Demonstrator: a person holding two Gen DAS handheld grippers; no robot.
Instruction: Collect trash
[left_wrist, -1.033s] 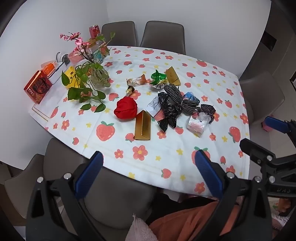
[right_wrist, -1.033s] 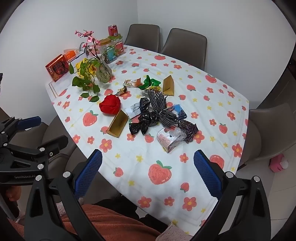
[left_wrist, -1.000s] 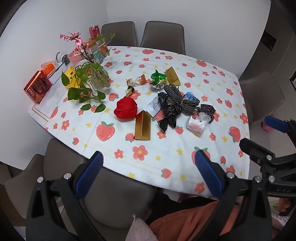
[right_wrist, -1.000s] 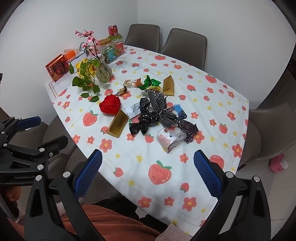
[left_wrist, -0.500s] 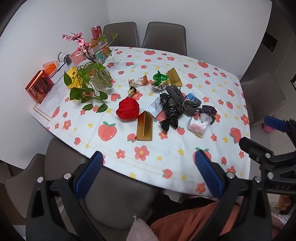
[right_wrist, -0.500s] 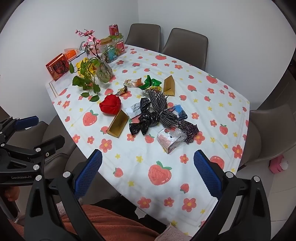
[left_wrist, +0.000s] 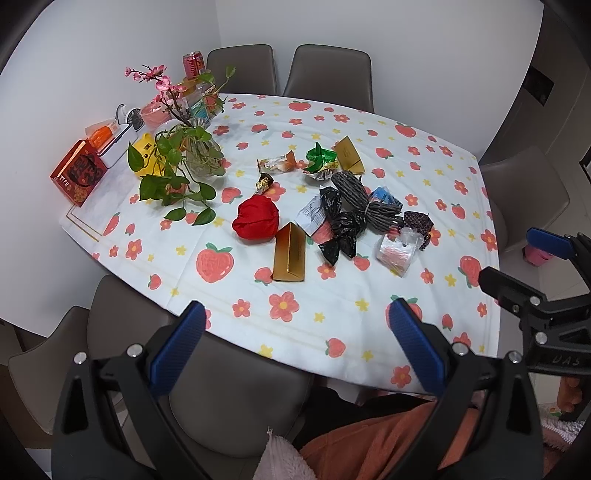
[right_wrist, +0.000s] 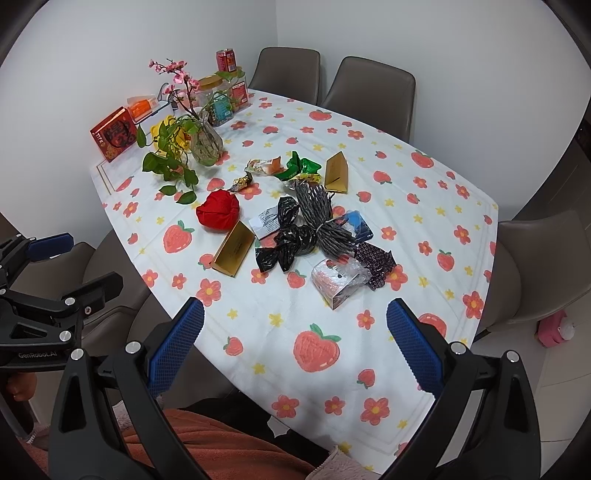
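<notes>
Trash lies in the middle of a strawberry-print tablecloth (left_wrist: 295, 317): a red crumpled ball (left_wrist: 255, 221), a gold box (left_wrist: 290, 253), a black plastic bag (left_wrist: 340, 236), a grey striped bundle (left_wrist: 360, 201), a clear wrapped packet (left_wrist: 397, 249), a green wrapper (left_wrist: 319, 158), an orange snack wrapper (left_wrist: 277, 164) and a second gold box (left_wrist: 349, 155). My left gripper (left_wrist: 293, 350) is open and empty, held above the near table edge. My right gripper (right_wrist: 293, 349) is open and empty, also short of the trash. The packet (right_wrist: 338, 278) lies nearest it.
A vase with leafy plant and pink blossoms (left_wrist: 197, 155) stands at the left. Behind it are a red box (left_wrist: 79, 171), a yellow toy (left_wrist: 146, 153), jars and a red can (left_wrist: 194, 64). Grey chairs (left_wrist: 328, 74) ring the table; one (left_wrist: 221, 391) is under my left gripper.
Both grippers have drifted slightly; the table scene shifts a little down and right in the left view. Nothing on the table has moved. Both stay open.
</notes>
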